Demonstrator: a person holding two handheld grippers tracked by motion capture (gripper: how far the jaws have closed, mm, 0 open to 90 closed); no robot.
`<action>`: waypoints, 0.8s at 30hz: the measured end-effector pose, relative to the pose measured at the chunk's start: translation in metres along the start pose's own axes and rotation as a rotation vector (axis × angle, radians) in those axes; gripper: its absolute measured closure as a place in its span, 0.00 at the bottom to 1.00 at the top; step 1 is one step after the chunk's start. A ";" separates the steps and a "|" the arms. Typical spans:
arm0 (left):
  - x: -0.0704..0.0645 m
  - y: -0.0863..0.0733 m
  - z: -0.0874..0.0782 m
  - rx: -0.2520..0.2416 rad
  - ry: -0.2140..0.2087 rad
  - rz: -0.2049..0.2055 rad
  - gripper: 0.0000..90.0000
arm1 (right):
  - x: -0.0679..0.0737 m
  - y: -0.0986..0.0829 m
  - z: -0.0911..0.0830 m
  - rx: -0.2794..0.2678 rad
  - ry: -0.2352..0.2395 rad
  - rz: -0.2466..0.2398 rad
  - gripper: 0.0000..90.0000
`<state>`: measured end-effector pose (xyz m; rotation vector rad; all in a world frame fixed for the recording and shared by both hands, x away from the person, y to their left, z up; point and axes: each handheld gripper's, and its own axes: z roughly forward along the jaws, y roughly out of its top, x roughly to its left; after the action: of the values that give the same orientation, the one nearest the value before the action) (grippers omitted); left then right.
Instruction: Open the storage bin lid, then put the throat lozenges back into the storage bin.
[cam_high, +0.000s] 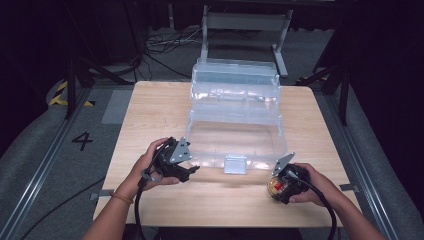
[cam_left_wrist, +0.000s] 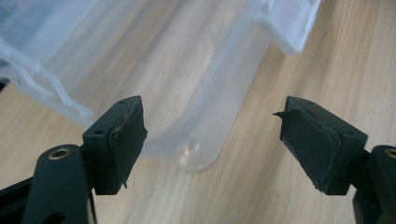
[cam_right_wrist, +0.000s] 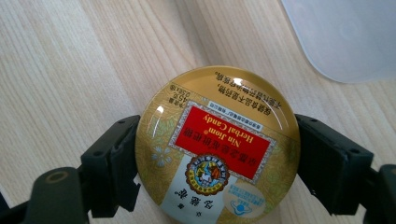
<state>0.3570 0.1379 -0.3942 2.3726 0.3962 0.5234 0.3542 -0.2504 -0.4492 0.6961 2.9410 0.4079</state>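
Note:
A round gold candy tin (cam_right_wrist: 217, 144) with a red label sits between the jaws of my right gripper (cam_right_wrist: 217, 158), which is shut on its sides. In the high view the tin (cam_high: 275, 186) and right gripper (cam_high: 280, 187) are low at the table's front right, just outside the box. A clear plastic tiered box (cam_high: 235, 132) stands open at the table's middle. My left gripper (cam_high: 191, 170) hovers by its front left corner. Its jaws are open and empty, framing the box's rounded corner (cam_left_wrist: 196, 154) in the left gripper view (cam_left_wrist: 210, 126).
The wooden table (cam_high: 150, 110) has bare room left and front of the box. The box's white latch (cam_high: 235, 164) faces the front edge. A corner of the box (cam_right_wrist: 345, 32) lies beyond the tin. A metal frame (cam_high: 245, 22) and cables are on the floor behind.

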 end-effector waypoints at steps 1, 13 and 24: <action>0.001 -0.005 -0.001 0.006 -0.007 -0.012 0.25 | 0.000 0.000 -0.001 0.000 0.002 -0.003 0.22; 0.009 -0.081 0.021 0.126 -0.065 -0.158 0.24 | -0.003 -0.008 -0.010 -0.007 -0.003 -0.001 0.23; 0.007 -0.106 0.024 0.053 -0.075 -0.277 0.23 | -0.010 -0.017 -0.027 -0.002 -0.025 0.032 0.23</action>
<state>0.3598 0.2051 -0.4797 2.3290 0.6988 0.2977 0.3516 -0.2763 -0.4280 0.7438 2.9092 0.4024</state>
